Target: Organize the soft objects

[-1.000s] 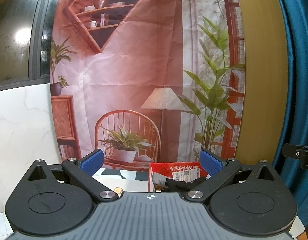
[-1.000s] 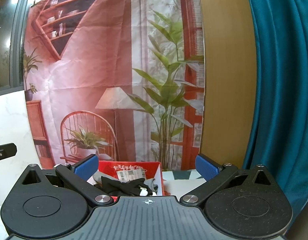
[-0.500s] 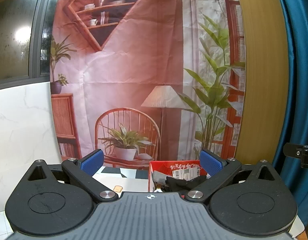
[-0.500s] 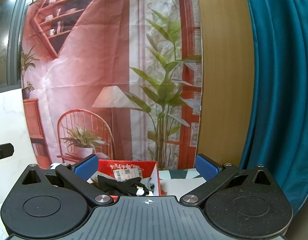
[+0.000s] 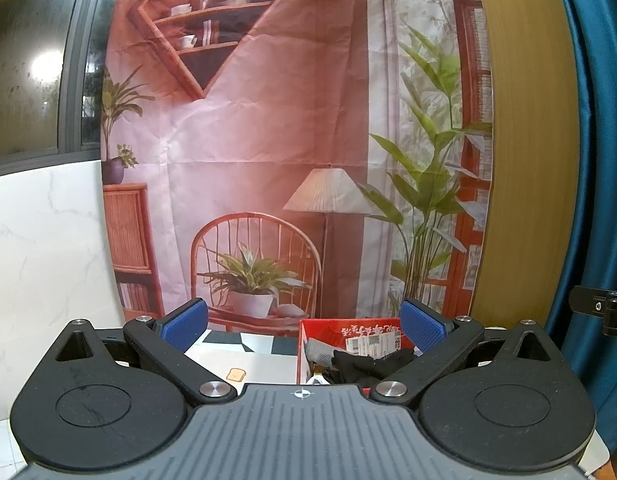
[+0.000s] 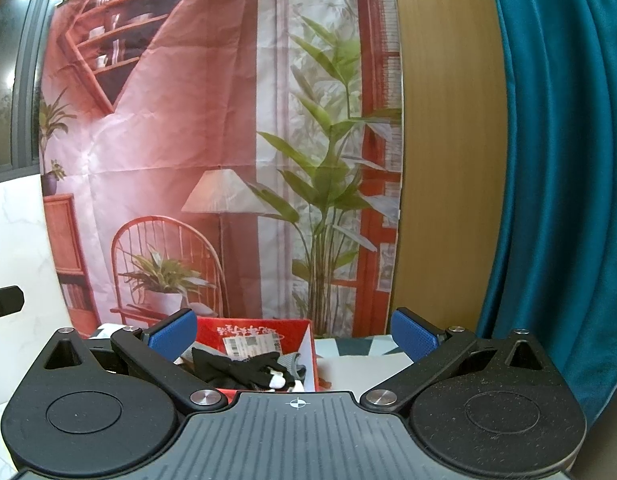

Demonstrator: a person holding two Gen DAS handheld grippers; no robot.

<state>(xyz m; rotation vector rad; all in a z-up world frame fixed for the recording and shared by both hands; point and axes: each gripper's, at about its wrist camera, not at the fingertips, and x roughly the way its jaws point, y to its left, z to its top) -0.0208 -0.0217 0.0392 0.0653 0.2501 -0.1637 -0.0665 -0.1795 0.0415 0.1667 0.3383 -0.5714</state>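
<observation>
A red box [image 5: 348, 330] stands on the table just ahead of me, mostly hidden behind the gripper bodies. It holds black gloves [image 5: 368, 362] and a grey cloth [image 5: 318, 350]. In the right wrist view the same red box [image 6: 252, 330] holds the black gloves [image 6: 244, 366] with white fingertips. My left gripper [image 5: 304, 322] is open and empty, held above the table with the box behind its right finger. My right gripper [image 6: 294, 332] is open and empty, with the box behind its left finger.
A printed room backdrop [image 5: 288, 140] hangs right behind the table. A wooden panel [image 6: 444, 140] and a teal curtain [image 6: 556, 160] are at the right, a white marble wall [image 5: 40, 248] at the left. The tabletop [image 5: 252, 364] has a checkered mat.
Both grippers have drifted slightly; the box sits a little lower and nearer in both views. Both grippers stay open and empty.
</observation>
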